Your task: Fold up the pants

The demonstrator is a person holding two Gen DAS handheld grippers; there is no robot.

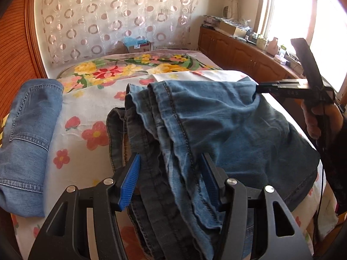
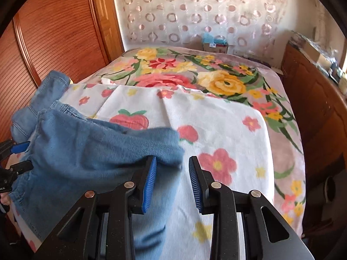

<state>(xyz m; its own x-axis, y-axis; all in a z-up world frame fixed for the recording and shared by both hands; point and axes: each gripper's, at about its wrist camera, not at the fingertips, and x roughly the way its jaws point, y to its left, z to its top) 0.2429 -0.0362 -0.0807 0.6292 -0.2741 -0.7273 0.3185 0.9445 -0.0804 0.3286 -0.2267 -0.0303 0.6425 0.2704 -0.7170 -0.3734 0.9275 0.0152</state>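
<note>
The pants (image 1: 227, 125), blue denim, lay bunched on the flowered sheet (image 1: 86, 108) near the bed's near edge, their folded layers and stitched seams heaped toward the camera in the left wrist view. A thick bundle of the fabric ran between the blue pads (image 1: 130, 184) of the left gripper (image 1: 171, 173), which clasped it on both sides. In the right wrist view the same pants (image 2: 86, 158) spread from nine o'clock toward the centre, a rounded fold ending just at the left pad (image 2: 149, 184) of the right gripper (image 2: 172, 182). That gripper's jaws stood apart, bare sheet showing between them, the cloth touching only one pad and not pinched; it was released. In the left wrist view the right gripper (image 1: 258, 90) sat at three o'clock at the pants' far edge, a hand (image 1: 314, 119) around its handle. A second folded denim garment (image 1: 28, 130) rested at nine o'clock, apart from the pants. Beyond the sheet, at twelve o'clock, lay a floral blanket (image 2: 195, 75), and wooden cabinets (image 1: 238, 52) ran along the two o'clock side under a bright window (image 1: 303, 21).
</note>
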